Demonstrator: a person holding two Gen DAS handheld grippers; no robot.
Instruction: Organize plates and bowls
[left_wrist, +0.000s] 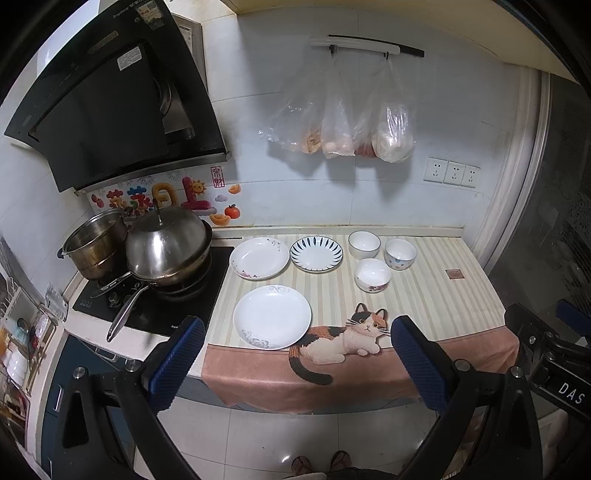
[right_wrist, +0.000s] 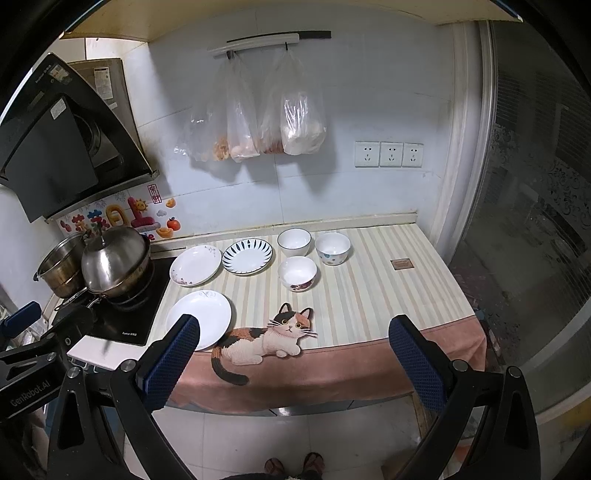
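Both grippers (left_wrist: 297, 354) (right_wrist: 293, 354) wide open (empty)

- My left black two-finger gripper with blue textured pads (left_wrist: 297, 363) is spread wide, holding nothing, fingers at 7 and 5 o'clock.
- My right black blue-padded gripper (right_wrist: 293, 363) is likewise wide apart and unloaded.
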